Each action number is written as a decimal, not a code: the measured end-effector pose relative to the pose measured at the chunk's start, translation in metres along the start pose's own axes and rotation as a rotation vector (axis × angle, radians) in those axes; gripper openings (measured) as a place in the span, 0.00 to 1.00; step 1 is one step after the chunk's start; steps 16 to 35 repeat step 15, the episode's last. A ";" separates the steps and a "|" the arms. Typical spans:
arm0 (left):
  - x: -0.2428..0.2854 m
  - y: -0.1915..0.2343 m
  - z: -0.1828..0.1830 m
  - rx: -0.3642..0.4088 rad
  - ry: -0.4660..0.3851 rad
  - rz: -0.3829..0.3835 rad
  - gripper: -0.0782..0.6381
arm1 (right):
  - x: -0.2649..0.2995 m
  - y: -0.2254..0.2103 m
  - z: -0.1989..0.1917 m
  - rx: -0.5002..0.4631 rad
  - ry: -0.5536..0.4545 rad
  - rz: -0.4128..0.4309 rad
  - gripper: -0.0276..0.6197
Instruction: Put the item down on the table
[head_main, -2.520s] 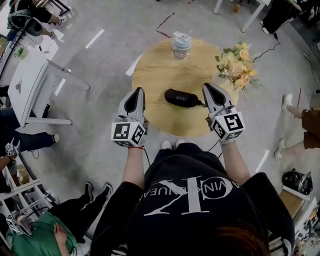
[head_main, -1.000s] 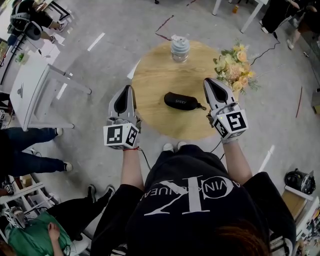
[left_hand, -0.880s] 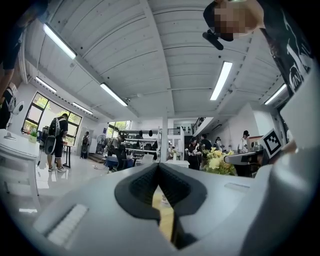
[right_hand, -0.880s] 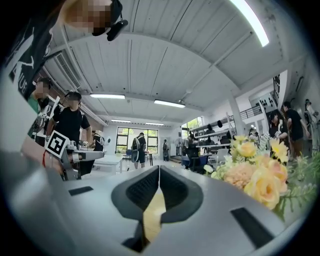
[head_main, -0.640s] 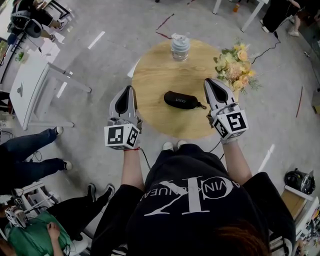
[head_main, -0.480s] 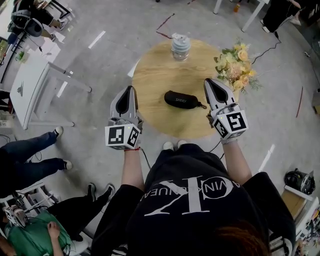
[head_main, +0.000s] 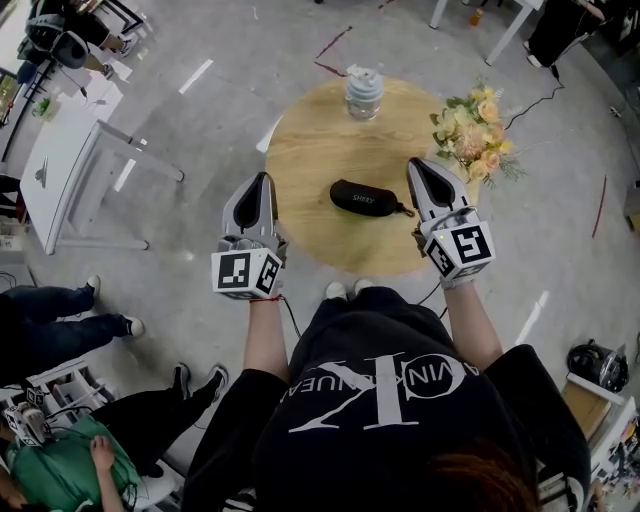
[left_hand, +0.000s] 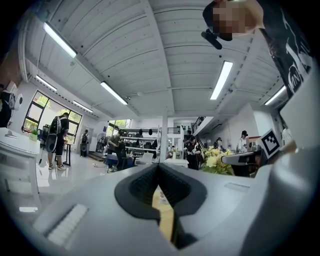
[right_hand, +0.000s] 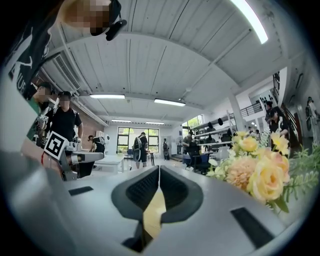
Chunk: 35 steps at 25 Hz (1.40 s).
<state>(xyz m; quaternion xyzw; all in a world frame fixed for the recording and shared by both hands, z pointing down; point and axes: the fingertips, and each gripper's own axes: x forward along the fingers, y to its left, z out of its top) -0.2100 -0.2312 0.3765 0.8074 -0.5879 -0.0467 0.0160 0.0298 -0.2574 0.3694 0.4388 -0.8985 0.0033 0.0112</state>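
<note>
A: Where is the black case (head_main: 362, 198)?
B: Lying on the round table (head_main: 310, 150), between the left gripper (head_main: 262, 180) and the right gripper (head_main: 416, 165), touching neither.
A: And their jaws?
B: Both pairs pressed together, holding nothing.

We can't read the white print on the black case (head_main: 364, 198) from up here, it's too small. The jar (head_main: 363, 92) at the far rim gives away nothing of its contents. The right gripper (head_main: 413, 163) covers a stretch of the right rim of the round table (head_main: 310, 150), and our own torso hides all but the shoe tips (head_main: 343, 290). Near left, a person in green (head_main: 70, 470) is cut by the edge. In the left gripper view, the left gripper (left_hand: 159, 166) blocks the table, leaving just a wooden sliver below the meeting jaws. The far people (left_hand: 56, 142) are too small to tell. In the right gripper view, the flowers (right_hand: 260, 175) blur and run off the right edge
</note>
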 end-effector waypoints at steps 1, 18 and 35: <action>-0.001 0.000 0.000 0.000 -0.001 0.000 0.13 | 0.000 0.001 0.000 0.000 0.001 0.001 0.07; -0.001 0.000 0.001 -0.006 0.002 -0.002 0.13 | -0.002 0.002 -0.001 0.015 0.006 -0.002 0.07; -0.001 0.000 0.001 -0.006 0.002 -0.002 0.13 | -0.002 0.002 -0.001 0.015 0.006 -0.002 0.07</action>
